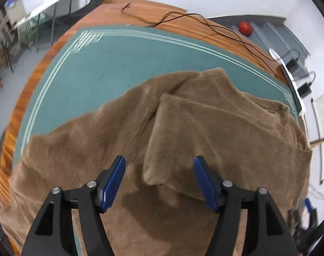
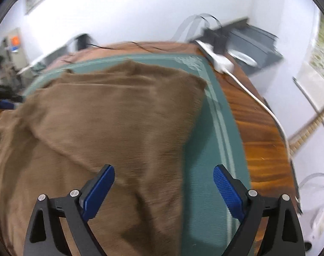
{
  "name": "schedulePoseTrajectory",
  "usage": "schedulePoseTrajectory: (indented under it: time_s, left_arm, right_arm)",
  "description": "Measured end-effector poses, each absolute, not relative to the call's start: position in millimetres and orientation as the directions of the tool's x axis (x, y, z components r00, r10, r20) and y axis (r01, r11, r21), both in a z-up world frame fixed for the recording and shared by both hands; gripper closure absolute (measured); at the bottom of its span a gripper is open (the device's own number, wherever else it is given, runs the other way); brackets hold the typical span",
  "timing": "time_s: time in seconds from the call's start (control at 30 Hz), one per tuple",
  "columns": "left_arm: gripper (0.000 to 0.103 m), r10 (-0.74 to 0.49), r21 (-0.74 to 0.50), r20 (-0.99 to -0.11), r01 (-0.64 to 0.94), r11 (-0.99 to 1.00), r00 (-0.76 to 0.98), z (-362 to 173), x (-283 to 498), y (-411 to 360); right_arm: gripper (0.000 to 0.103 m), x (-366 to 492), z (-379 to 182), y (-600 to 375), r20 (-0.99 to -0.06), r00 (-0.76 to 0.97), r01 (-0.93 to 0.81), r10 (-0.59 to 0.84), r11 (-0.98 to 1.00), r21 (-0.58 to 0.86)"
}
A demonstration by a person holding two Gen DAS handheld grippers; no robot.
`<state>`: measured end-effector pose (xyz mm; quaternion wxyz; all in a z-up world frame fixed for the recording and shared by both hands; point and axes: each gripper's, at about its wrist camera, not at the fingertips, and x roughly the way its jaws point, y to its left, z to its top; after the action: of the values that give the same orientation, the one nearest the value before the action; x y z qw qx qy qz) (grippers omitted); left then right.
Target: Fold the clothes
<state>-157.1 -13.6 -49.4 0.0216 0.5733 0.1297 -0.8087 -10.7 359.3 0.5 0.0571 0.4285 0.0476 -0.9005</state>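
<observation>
Lying spread over a green mat [image 1: 102,68] on the wooden desk [image 1: 183,19], the brown garment [image 1: 98,149] is only partly folded: in the left wrist view one flap [image 1: 194,132] is already turned over the main body and its corner ends between the blue pads, while the rest of the cloth is in a single loose layer with soft wrinkles. I judge the task to be in an early or middle stage, because the outline is not yet a neat rectangle and more folds are needed. The left gripper [image 1: 159,181] hangs over the cloth with its jaws apart and nothing pressed between them. The right gripper [image 2: 164,188] is also wide open, above the right edge of the garment, where the brown fabric meets the mat; it holds nothing. The cloth looks thick, plush and fleecy, with short nap, so it should bend in round, bulky folds. The mat is flat with pale border lines, and the desk is glossy with a striped grain
</observation>
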Motion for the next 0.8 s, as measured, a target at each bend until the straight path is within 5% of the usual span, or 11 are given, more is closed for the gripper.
schedulePoseTrajectory:
  time_s: [0.3, 0.57, 0.8]
  left_arm:
    - [0.031, 0.259, -0.327, -0.917, 0.197, -0.924, -0.305, -77, -139, -12]
    - [0.023, 0.319, -0.420, -0.881, 0.266, -0.868, -0.349, -87, -149, -17]
    - [0.022, 0.362, -0.471, -0.858, 0.276, -0.838, -0.365, -88, -156, -18]
  right_arm:
    - [0.008, 3, -14, 296, -0.790, -0.601, 0.395, -0.120, -0.904, -0.162]
    - [0.008, -22, -27, 311, -0.765, -0.632, 0.257, 0.120, -0.900, -0.353]
    - [0.008, -27, -23, 327, -0.746, -0.639, 0.158, 0.185, -0.918, -0.363]
